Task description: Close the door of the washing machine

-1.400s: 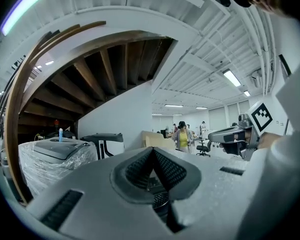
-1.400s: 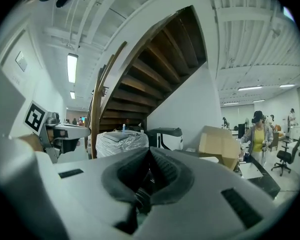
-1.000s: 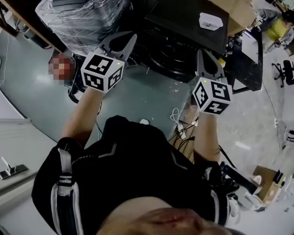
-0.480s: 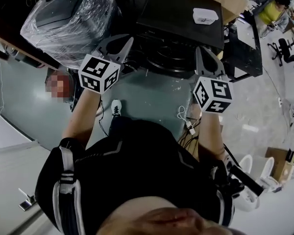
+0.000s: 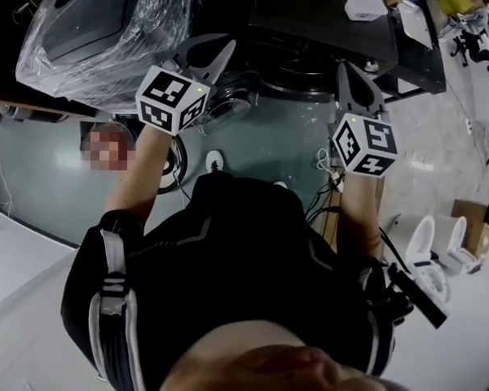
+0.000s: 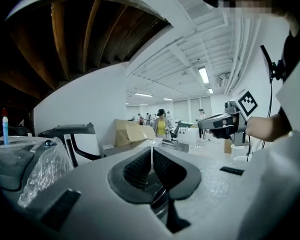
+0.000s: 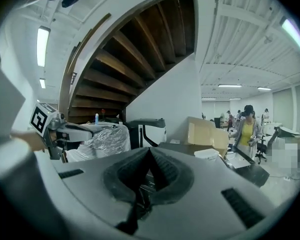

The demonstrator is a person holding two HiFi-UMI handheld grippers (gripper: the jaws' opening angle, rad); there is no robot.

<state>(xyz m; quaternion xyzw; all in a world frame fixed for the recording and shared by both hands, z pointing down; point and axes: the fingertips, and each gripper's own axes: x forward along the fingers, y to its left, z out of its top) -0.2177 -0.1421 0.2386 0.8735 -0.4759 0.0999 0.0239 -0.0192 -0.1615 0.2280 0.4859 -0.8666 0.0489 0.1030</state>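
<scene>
Room: grey-green workshop floor (image 5: 269,149) lies below me, with cables (image 5: 330,169) trailing across it and a plastic-wrapped machine (image 5: 106,39) on my left.
Washing machine: the black-topped washing machine (image 5: 310,19) stands straight ahead, just beyond both grippers, with a small white box (image 5: 364,7) on its top.
Door: what I take for the round door (image 5: 228,106) hangs open at the machine's front, toward my left and beside the dark drum mouth (image 5: 297,78). The head view is too dim to show which side it hinges on.
Left gripper: my left gripper (image 5: 218,51) is held out near the door, its fingers (image 6: 137,168) clenched together on nothing.
Right gripper: my right gripper (image 5: 345,70) is held before the drum mouth, its fingers (image 7: 165,171) likewise clenched and empty.
Handling: I judge the door to be rigid and light on its hinge, so it should swing freely until the latch, which will likely need one firm last press.
Where to take it: no grasp looks necessary. I would lay my clenched left fingers flat on the rim, at the edge farthest from the hinge, and push.
Risk: the rim looks smooth and my fingertips could skate off it, and I would keep them off the window, which may be glass.
</scene>
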